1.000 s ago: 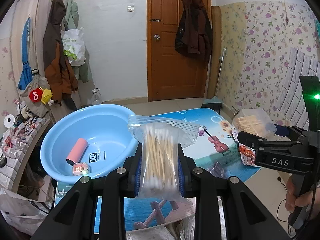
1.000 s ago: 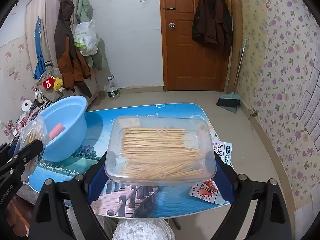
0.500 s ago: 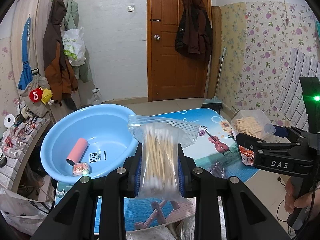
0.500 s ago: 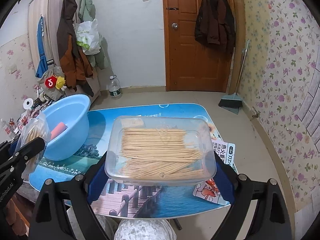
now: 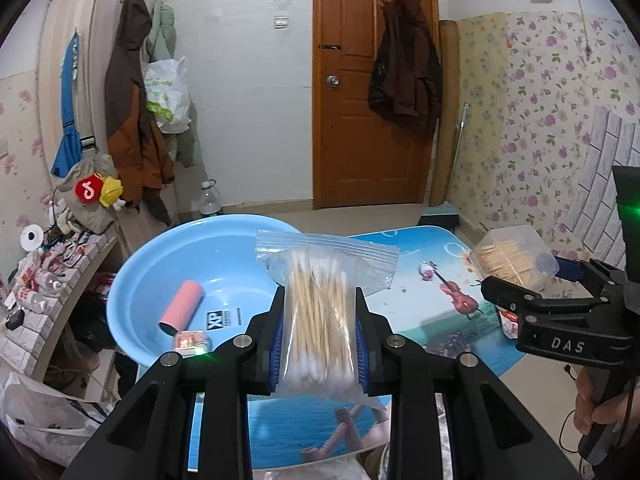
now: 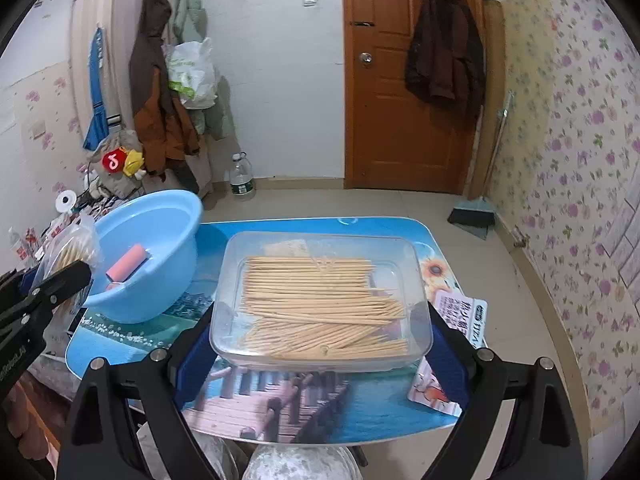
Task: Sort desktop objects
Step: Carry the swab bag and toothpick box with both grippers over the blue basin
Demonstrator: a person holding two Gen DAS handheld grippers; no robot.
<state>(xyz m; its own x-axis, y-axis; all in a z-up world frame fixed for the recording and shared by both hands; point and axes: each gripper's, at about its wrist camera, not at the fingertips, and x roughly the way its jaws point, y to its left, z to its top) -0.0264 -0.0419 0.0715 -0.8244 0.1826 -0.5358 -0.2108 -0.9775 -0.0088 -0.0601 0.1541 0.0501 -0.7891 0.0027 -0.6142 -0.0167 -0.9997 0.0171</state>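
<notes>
Shift since earlier: I'm seeing the toothpick box [image 5: 514,254] sliding higher at right.
Left gripper [image 5: 320,336]: I'm pinching the cotton-swab bag [image 5: 320,312], frame centre.
Right gripper [image 6: 320,344]: I'm clamping the box.
Progress: pink roll [image 5: 182,308] is lying in the blue basin [image 5: 132,276]; both held items are waiting.

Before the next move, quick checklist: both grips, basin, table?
1. Left gripper jaws shut on the bag of cotton swabs: ok.
2. Bag's zip seal closed: cannot tell.
3. Right gripper jaws shut on the clear box of toothpicks, box level: ok.
4. Blue basin has free floor beside the pink roll and the small pink box: ok.
5. The two grippers are apart, not touching: ok.
6. Printed packet lies on the table, not yet sorted: not ok.
</notes>
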